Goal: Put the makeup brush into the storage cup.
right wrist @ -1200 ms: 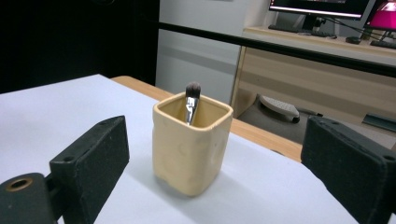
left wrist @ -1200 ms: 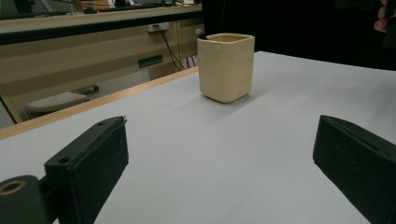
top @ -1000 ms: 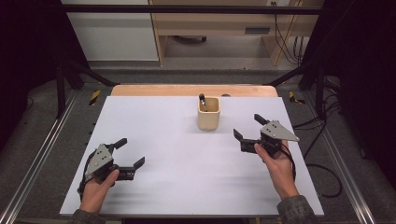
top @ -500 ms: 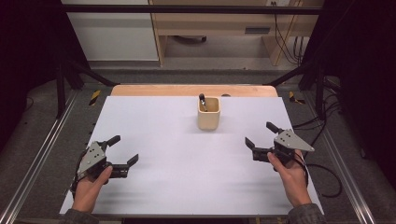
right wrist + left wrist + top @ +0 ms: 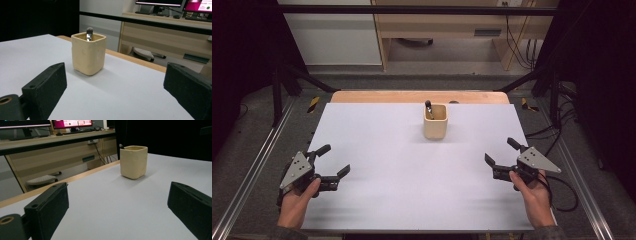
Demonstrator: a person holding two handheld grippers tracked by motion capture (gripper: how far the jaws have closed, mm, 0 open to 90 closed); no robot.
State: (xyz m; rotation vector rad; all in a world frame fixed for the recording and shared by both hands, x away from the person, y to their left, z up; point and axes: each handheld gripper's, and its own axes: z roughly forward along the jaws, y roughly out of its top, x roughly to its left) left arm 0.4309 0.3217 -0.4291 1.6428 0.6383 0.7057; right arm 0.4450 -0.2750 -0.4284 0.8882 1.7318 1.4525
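1. Two hand-held grippers sit low in the high view, far apart: the left hand-held gripper (image 5: pixel 330 162) at the lower left of the frame, the right hand-held gripper (image 5: pixel 501 151) at the lower right, each in a hand at the near corners of the white surface (image 5: pixel 377 150).
2. Both have their jaws spread wide with nothing between them; each gripper view shows bare white surface in the gap.
3. The cup (image 5: pixel 435 121), cream and square-sided, stands upright in the upper middle of the high view, near the far edge of the surface, well apart from both grippers.
4. A brush (image 5: pixel 429 108) stands inside the cup, its dark tip poking above the rim at the back left corner.
5. In the left gripper view the cup (image 5: pixel 133 161) is at upper centre-right; in the right gripper view it (image 5: pixel 88 54) is left of centre, with the brush (image 5: pixel 89 33) rising from it.
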